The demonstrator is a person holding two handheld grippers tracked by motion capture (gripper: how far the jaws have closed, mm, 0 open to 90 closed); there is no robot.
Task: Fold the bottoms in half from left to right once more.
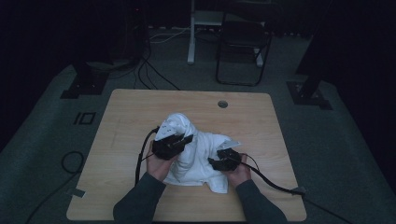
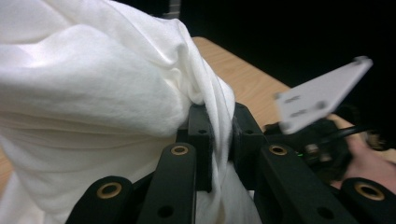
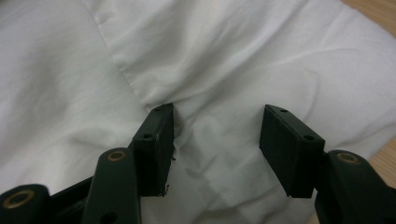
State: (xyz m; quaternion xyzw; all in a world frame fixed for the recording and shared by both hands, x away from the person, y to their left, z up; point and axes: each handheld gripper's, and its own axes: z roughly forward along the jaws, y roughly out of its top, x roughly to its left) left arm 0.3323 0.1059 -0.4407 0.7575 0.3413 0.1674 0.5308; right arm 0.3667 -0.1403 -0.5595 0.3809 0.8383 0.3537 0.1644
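Observation:
A crumpled white cloth [image 1: 198, 156] lies in the middle of the wooden table [image 1: 130, 112], with one part pulled up into a peak. My left gripper [image 1: 180, 140] is shut on a fold of that cloth [image 2: 93, 93]; in the left gripper view the fabric is pinched between the two black pads [image 2: 201, 126] and bulges out above them. My right gripper [image 1: 223, 161] rests at the cloth's right side. In the right gripper view its jaws stand open over the flat white cloth [image 3: 219, 70], with nothing pressed between the pads [image 3: 156, 140].
A round cable hole [image 1: 222, 104] sits near the table's far edge. Cables trail from both grippers over the left and right of the table. A folding chair [image 1: 243, 42] and stand legs are on the dark floor beyond.

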